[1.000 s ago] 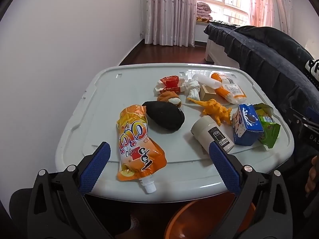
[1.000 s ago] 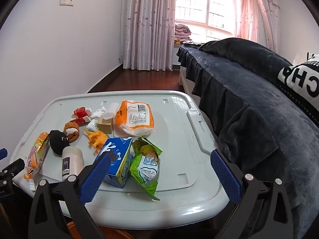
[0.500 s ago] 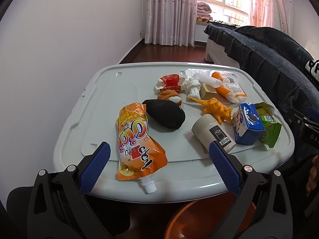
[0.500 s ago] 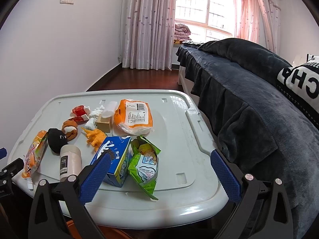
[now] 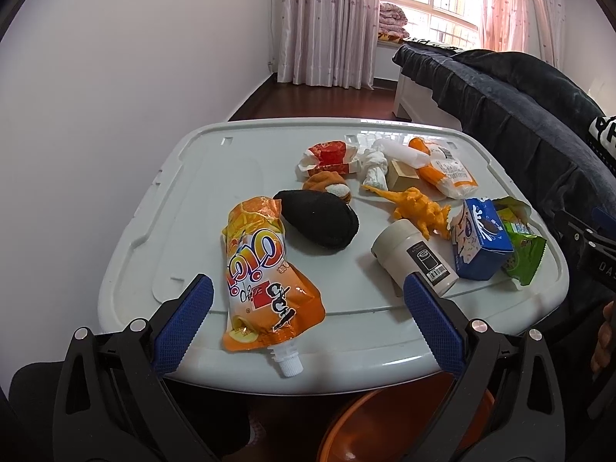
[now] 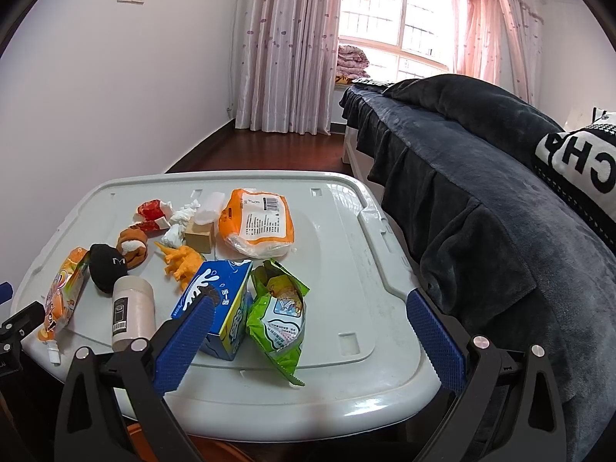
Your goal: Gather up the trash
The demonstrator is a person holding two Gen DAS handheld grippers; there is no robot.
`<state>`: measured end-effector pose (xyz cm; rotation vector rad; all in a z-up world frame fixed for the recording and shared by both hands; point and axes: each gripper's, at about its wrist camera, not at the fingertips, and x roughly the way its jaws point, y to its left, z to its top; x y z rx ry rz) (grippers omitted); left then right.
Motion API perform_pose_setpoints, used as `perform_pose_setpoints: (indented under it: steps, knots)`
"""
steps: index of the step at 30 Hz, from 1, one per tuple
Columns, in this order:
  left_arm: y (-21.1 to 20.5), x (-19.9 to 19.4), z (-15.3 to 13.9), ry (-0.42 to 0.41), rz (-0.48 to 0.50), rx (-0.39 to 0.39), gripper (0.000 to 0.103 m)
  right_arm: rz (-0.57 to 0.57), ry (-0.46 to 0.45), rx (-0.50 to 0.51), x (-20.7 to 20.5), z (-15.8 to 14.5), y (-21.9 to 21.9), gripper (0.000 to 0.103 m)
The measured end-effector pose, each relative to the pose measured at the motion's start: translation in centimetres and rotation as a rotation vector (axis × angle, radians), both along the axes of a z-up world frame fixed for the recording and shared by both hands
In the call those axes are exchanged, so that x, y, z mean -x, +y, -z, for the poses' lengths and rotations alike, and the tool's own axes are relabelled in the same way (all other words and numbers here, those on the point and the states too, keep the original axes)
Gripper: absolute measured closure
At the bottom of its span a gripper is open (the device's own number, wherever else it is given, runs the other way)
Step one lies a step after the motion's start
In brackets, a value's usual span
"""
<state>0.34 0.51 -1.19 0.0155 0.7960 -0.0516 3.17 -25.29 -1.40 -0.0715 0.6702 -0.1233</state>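
Trash and small items lie on a white plastic table [image 5: 200, 177]. An orange drink pouch [image 5: 261, 273] lies at the near edge, between the fingers of my open, empty left gripper [image 5: 308, 323]. A white cylinder cup [image 5: 415, 254], a blue milk carton [image 5: 481, 242] and a green snack bag [image 5: 519, 246] lie to the right. My right gripper [image 6: 308, 342] is open and empty at the near edge, with the green snack bag [image 6: 281, 304] and blue carton [image 6: 219, 300] just ahead. An orange-white bag [image 6: 256, 223] lies farther back.
A black sock [image 5: 319, 215], an orange toy dinosaur [image 5: 415, 204], a red wrapper [image 5: 327, 156], crumpled tissue [image 5: 373, 165] and a small cardboard box [image 5: 402, 173] sit mid-table. An orange bin [image 5: 404, 423] stands under the near edge. A dark-covered bed [image 6: 481, 177] runs along the right.
Both grippers have drawn back and risen slightly, so the table sits a little lower and farther in view. Nothing on the table moved.
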Motion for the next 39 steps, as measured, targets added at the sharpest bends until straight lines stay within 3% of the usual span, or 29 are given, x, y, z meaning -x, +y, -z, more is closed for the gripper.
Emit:
perform_pose_setpoints:
  steps: [39]
  knots:
    - [0.74, -0.23, 0.5, 0.0, -0.005, 0.01, 0.006, 0.008, 0.008, -0.002, -0.19, 0.12, -0.17, 0.005]
